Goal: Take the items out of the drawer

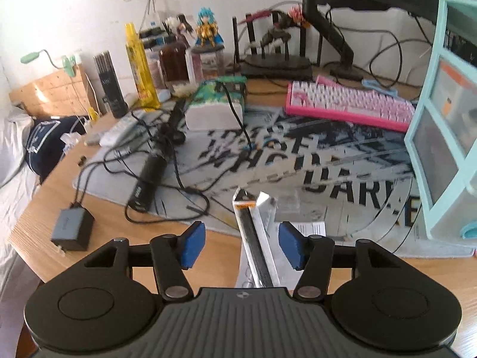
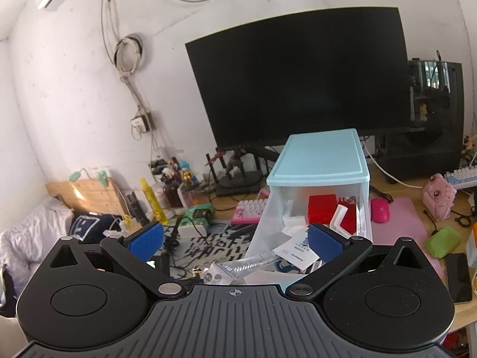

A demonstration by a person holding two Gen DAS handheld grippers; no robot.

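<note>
A light blue drawer unit (image 2: 320,158) stands on the desk; its top drawer (image 2: 265,223) is pulled out and holds red boxes (image 2: 323,208), white parts and papers. The unit's side shows at the right of the left wrist view (image 1: 441,119). My left gripper (image 1: 241,244) is open; a long clear packet with a black strip (image 1: 256,238) lies on the desk between its blue pads, touching neither. My right gripper (image 2: 235,241) is open and empty, hovering above the drawer's front. The same packet (image 2: 250,264) lies below it.
A printed desk mat (image 1: 298,155), pink keyboard (image 1: 348,104), tissue box (image 1: 217,104), black cables and a charger (image 1: 73,228) crowd the left. A monitor (image 2: 298,80) stands behind the drawer unit. A pink mouse (image 2: 380,210), green pouch (image 2: 442,240) and phone (image 2: 459,277) lie at the right.
</note>
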